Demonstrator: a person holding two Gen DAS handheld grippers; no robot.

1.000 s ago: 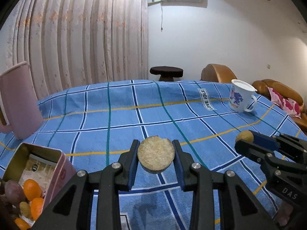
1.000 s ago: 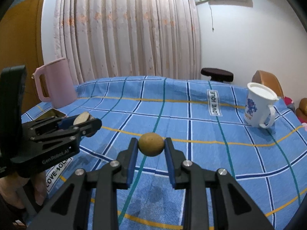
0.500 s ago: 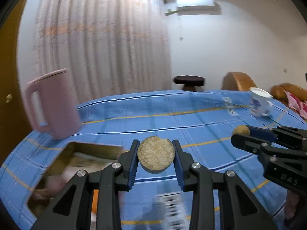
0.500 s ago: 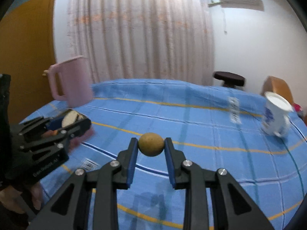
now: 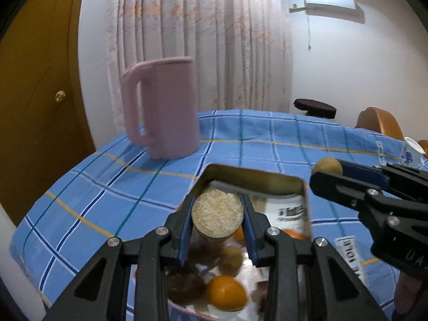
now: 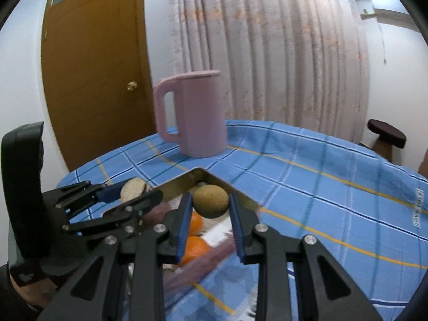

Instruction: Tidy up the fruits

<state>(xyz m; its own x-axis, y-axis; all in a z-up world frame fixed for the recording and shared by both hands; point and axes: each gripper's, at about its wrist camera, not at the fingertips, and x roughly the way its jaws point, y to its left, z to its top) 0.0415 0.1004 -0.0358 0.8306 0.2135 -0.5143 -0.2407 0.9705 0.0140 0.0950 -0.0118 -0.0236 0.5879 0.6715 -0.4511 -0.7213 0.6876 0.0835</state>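
Observation:
My left gripper (image 5: 218, 220) is shut on a round, flat, pale rough-faced fruit slice (image 5: 217, 216) and hangs over an open metal tin (image 5: 254, 178). Oranges (image 5: 226, 293), a small brown fruit (image 5: 230, 260) and dark purple fruit lie inside the tin. My right gripper (image 6: 210, 203) is shut on a small round tan-brown fruit (image 6: 210, 200) above the tin's near corner (image 6: 199, 172). In the right wrist view the left gripper (image 6: 135, 191) stands at the left with its slice. In the left wrist view the right gripper (image 5: 327, 167) comes in from the right.
A tall pink pitcher (image 5: 163, 107) (image 6: 196, 112) stands on the blue checked tablecloth (image 6: 321, 187) behind the tin. A white mug (image 5: 412, 152) sits at the far right edge. A brown door (image 6: 93, 80), curtains and a dark stool (image 6: 386, 133) are beyond the table.
Both grippers have swung left across the table, each still holding its fruit. The tin and pink pitcher have come to the centre of both views; the white mug has slid off to the right.

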